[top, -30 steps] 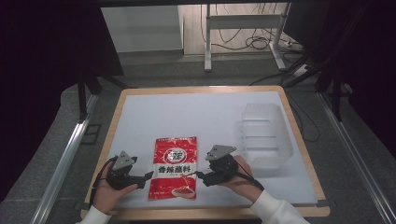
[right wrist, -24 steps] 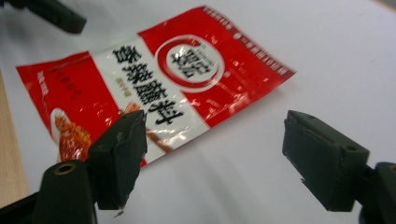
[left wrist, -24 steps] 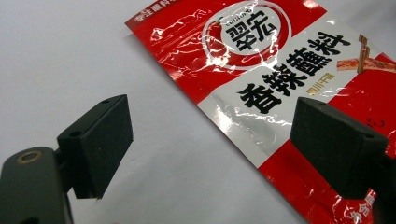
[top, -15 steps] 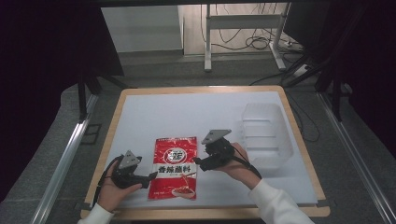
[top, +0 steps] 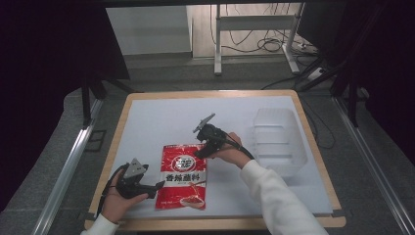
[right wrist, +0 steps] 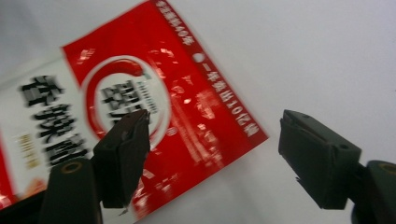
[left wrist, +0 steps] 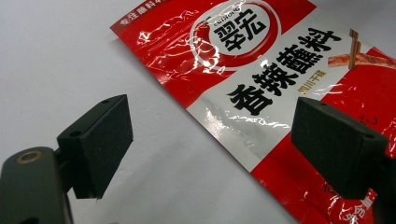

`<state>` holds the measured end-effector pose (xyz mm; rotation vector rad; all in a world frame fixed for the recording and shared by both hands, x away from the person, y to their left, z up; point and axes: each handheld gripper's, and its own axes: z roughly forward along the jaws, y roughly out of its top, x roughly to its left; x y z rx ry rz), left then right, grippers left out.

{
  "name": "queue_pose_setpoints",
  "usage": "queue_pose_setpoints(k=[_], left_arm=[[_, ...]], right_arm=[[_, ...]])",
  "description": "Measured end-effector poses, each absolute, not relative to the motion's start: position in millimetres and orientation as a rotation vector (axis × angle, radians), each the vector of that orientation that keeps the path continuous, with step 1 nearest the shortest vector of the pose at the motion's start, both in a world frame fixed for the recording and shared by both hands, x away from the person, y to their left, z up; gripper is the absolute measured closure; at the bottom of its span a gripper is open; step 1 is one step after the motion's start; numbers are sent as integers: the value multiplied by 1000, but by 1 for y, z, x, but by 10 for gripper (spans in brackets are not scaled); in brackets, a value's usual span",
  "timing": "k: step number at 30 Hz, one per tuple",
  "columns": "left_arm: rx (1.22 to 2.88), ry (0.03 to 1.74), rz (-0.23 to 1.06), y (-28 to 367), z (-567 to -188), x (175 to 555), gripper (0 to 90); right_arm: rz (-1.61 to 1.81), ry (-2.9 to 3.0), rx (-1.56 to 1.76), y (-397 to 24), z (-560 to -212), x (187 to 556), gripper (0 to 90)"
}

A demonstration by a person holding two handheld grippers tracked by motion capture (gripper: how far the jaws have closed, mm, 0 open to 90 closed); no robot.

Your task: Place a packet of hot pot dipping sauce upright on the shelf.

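Lying flat on the white table surface [top: 161, 122], the red-and-white seasoning packet [top: 183, 175] sits toward the near edge, left of centre, printed face up with black Chinese characters across a white band and a round logo above them. A clear plastic bin [top: 279, 139] stands well apart on the table's right side.

Left gripper [top: 155, 186]: held low at the near-left, just beside the packet's left edge. In the left gripper view its jaws stand wide apart with nothing between the pads; one pad [left wrist: 100, 142] is over bare table, the other over the packet's [left wrist: 261, 93] lower red area. Whether the pads touch the surface cannot be told.

Right gripper [top: 199, 152]: held at the packet's far right corner, with the hand [top: 230, 154] and white sleeve [top: 279, 200] coming in from the near right. Its jaws have just been closing a little, yet are still spread wide. In the right gripper view, which is motion-blurred, the packet's [right wrist: 140, 116] top corner lies below the gap; one pad overlaps the logo area, the other is over bare white table. Nothing is clamped.
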<state>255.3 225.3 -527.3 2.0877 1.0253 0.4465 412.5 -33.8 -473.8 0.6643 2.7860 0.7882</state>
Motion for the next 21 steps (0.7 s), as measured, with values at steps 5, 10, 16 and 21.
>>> queue_pose_setpoints(k=[5,10,16,21], left_arm=[[2089,1035,440,226,-529,255,127],[2083,1040,437,226,-529,255,129],[2095,1037,439,226,-531,255,129],[2096,1036,441,226,-530,256,130]], right_arm=[[769,2828,709,-31,-484,440,247],[752,2863,738,-31,-492,449,268],[742,2944,776,-36,-502,459,358],[745,2999,771,-39,-503,460,480]])
